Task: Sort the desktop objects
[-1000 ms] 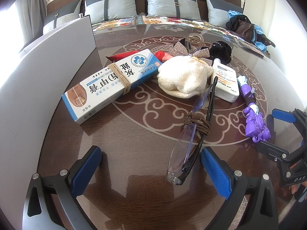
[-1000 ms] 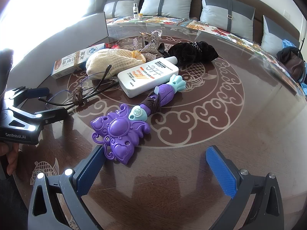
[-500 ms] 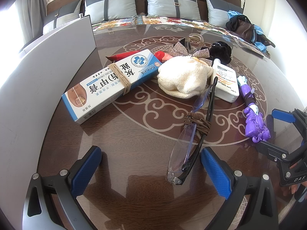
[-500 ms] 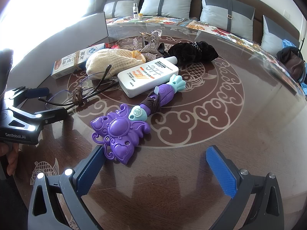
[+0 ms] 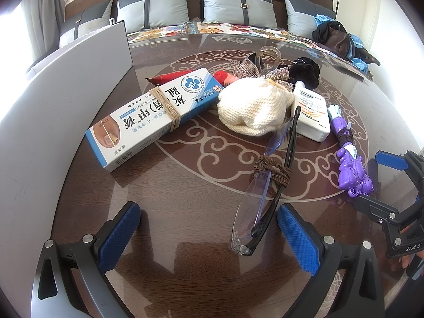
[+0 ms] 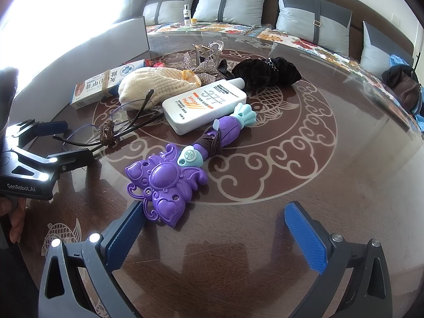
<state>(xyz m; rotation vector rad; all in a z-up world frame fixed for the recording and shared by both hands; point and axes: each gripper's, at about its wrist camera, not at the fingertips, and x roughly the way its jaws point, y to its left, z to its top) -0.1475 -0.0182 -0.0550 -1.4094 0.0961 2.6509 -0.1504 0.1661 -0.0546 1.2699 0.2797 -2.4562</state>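
Fingers of both the left gripper [image 5: 206, 235] and right gripper [image 6: 214, 235] are hovering apart, empty; sorting is seemingly just starting, with the glasses [image 5: 267, 185] lying on the worktop [image 5: 185, 193], needing a centred approach.

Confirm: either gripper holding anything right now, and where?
Nothing held. Left gripper and right gripper are both open above the table.
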